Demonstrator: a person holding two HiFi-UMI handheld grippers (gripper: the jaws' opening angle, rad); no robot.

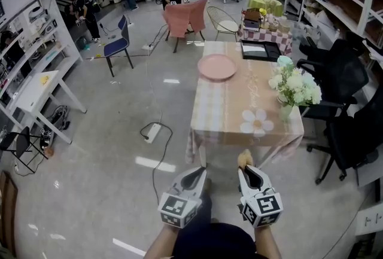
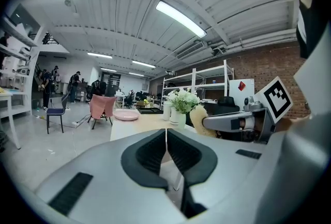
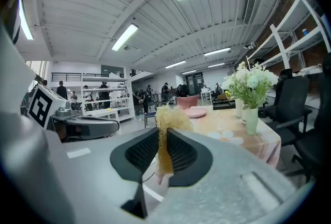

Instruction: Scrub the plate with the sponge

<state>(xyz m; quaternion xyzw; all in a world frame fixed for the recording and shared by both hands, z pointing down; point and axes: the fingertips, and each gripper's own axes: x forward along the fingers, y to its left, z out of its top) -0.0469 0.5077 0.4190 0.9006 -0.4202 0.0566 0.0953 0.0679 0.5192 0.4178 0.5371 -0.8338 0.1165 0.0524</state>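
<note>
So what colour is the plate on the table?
Pink. The plate shows best in the head view, near the far edge of the table.

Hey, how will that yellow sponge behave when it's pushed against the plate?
The sponge looks soft: the right gripper pinches it thin between its jaws, so it will probably squash and bend. Its frayed, fluffy top suggests it is light and grippy rather than slippery.

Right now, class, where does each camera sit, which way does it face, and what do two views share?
Head view: on the head, facing down at the table; left gripper, right gripper and arms show.
Left gripper view: along shut, empty jaws toward the table.
Right gripper view: along jaws clamping the sponge.
All share the plate.
</note>
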